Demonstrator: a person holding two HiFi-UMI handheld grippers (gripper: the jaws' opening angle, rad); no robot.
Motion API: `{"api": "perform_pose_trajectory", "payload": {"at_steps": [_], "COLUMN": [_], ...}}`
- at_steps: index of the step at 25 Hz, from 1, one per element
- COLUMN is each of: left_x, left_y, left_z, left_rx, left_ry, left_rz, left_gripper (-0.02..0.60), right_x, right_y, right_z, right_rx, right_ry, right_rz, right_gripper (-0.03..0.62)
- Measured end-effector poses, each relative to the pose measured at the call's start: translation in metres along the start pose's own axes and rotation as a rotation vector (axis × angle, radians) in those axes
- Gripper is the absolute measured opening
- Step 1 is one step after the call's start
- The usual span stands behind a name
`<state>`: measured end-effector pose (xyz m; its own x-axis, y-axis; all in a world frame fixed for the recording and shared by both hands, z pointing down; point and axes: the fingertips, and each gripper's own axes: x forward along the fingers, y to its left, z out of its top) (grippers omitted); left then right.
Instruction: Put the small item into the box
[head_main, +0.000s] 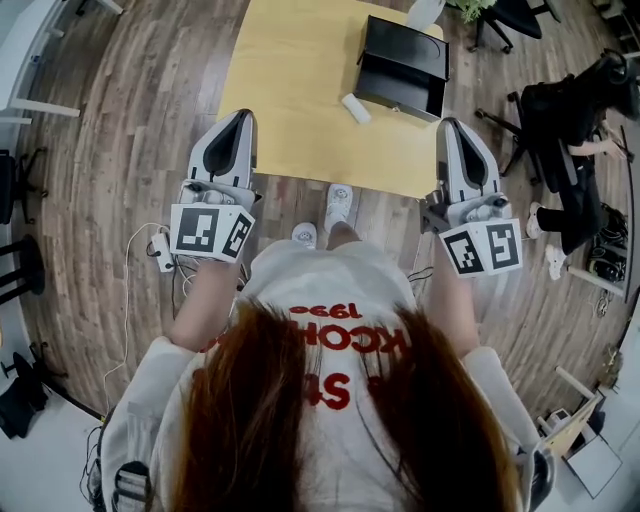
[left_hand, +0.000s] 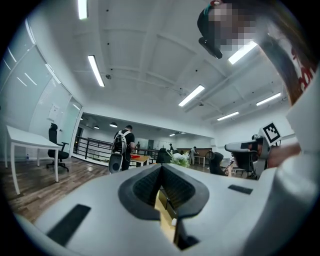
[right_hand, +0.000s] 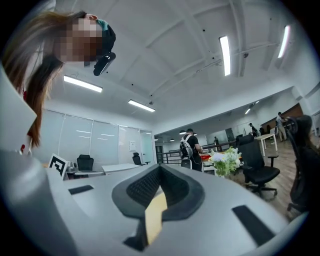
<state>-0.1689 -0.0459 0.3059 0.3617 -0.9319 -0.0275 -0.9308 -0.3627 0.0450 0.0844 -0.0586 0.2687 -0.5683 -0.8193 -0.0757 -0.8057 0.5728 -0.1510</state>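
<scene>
A small white item (head_main: 355, 108) lies on the yellow wooden table (head_main: 300, 70), just left of an open black box (head_main: 405, 70) at the table's back right. My left gripper (head_main: 243, 118) hovers over the table's front left edge, and its jaws are together with nothing in them. My right gripper (head_main: 447, 124) sits at the front right corner, shut and empty, a short way in front of the box. In the left gripper view the jaws (left_hand: 161, 167) meet in a point, with a strip of table showing below. The right gripper view shows the same closed point (right_hand: 160, 167).
A seated person on a black office chair (head_main: 560, 120) is to the right of the table. Cables and a power strip (head_main: 160, 250) lie on the wood floor at the left. My shoes (head_main: 338, 205) stand under the table's front edge. A white vase (head_main: 425, 12) is at the back.
</scene>
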Motion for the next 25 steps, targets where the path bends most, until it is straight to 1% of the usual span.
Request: {"api": "perform_pose_trajectory", "payload": {"at_steps": [3, 7, 12, 16, 20, 23, 25], "left_x": [0.024, 0.056, 0.088, 0.105, 0.12, 0.127, 0.131], "left_y": [0.004, 0.007, 0.004, 0.009, 0.018, 0.02, 0.019], "left_z": [0.002, 0.001, -0.004, -0.013, -0.024, -0.034, -0.041], "left_rx": [0.014, 0.01, 0.032, 0.035, 0.025, 0.001, -0.009], "left_ry": [-0.011, -0.024, -0.016, 0.002, 0.029, 0.051, 0.072], "left_rz": [0.022, 0.057, 0.102, 0.129, 0.13, 0.113, 0.093], "left_gripper": [0.008, 0.008, 0.008, 0.008, 0.008, 0.008, 0.008], "right_x": [0.025, 0.054, 0.085, 0.105, 0.119, 0.118, 0.115], "right_y": [-0.019, -0.046, -0.072, -0.083, -0.08, -0.071, -0.065], "right_z": [0.002, 0.0, -0.014, -0.032, -0.069, -0.116, -0.153], "right_rx": [-0.001, 0.009, 0.029, 0.048, 0.107, 0.137, 0.123], "right_ry": [0.0, 0.014, 0.063, 0.116, 0.226, 0.347, 0.446], "right_rz": [0.035, 0.088, 0.165, 0.187, 0.19, 0.179, 0.176], "right_gripper": [0.006, 0.006, 0.006, 0.006, 0.008, 0.008, 0.008]}}
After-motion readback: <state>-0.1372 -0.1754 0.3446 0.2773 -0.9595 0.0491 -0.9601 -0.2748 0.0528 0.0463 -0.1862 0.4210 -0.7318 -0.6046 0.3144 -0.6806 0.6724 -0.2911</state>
